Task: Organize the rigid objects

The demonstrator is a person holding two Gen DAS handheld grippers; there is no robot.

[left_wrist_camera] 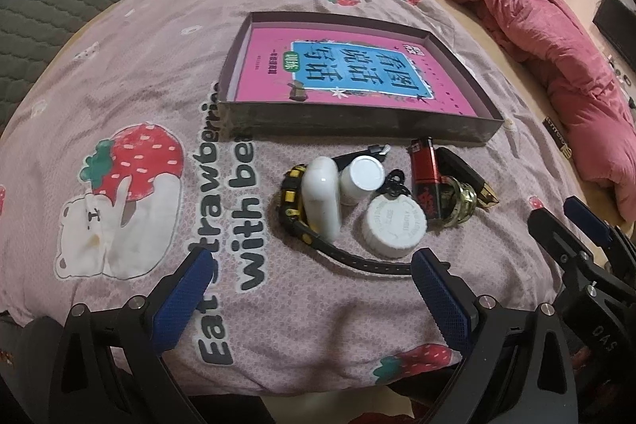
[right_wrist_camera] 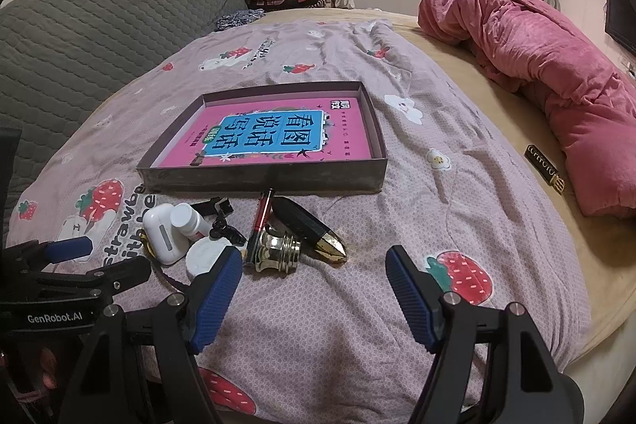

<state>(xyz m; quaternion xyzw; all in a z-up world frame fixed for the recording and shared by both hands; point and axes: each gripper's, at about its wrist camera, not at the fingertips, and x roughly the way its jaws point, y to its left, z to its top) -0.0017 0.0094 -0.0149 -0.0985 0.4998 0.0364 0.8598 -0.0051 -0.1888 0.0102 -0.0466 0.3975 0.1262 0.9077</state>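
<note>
Hovering low over the strawberry-print quilt (left_wrist_camera: 167, 74), the left gripper (left_wrist_camera: 310, 299) was spread wide with nothing between its blue pads, and the right gripper (right_wrist_camera: 314, 289) was gaping just as empty beside it. Between them and the shallow box (left_wrist_camera: 357, 124) sat the clutter, bunched tight: white earbud case (left_wrist_camera: 322, 201) leaning on the black-and-yellow watch (left_wrist_camera: 292, 191), small white bottle (left_wrist_camera: 359, 177), white cap (left_wrist_camera: 393, 225), red lighter (left_wrist_camera: 427, 181), gold knob (right_wrist_camera: 278, 251), black gold-tipped case (right_wrist_camera: 310, 229). Inside the box lay only a pink book (left_wrist_camera: 357, 66), flat.
</note>
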